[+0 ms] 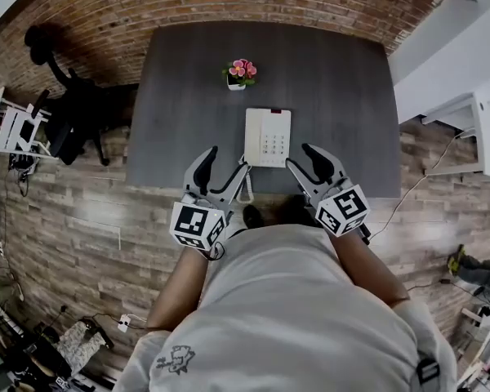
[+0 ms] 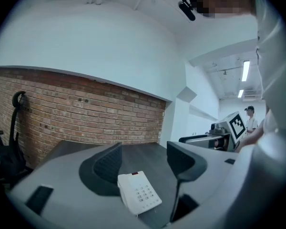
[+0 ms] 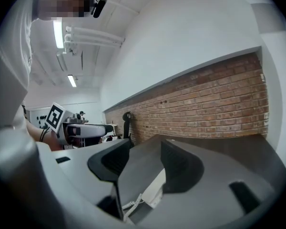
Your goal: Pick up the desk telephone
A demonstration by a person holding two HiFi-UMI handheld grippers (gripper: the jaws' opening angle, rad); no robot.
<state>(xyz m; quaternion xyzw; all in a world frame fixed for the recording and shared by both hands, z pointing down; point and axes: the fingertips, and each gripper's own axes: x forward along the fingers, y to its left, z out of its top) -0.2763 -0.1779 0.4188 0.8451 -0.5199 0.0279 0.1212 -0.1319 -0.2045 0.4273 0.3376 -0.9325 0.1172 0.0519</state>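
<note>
Right gripper view is hiding most of the desk telephone (image 1: 267,137) behind a jaw. It is lying near the front edge of the table (image 1: 188,96), just beyond the left gripper (image 1: 227,158) and right gripper (image 1: 299,155), both gaping empty, with bare tabletop flanking it.

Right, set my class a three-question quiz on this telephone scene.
1. True or false: the white push-button desk telephone already hangs clear of the dark grey table.
2. What stands on the table beyond the telephone? A) small white pot of pink flowers B) red mug C) desk lamp
3. Are the left claw and right claw open or shut?
Key: 1 false, it lies flat on the table; 2 A; 3 both open, nothing gripped.
</note>
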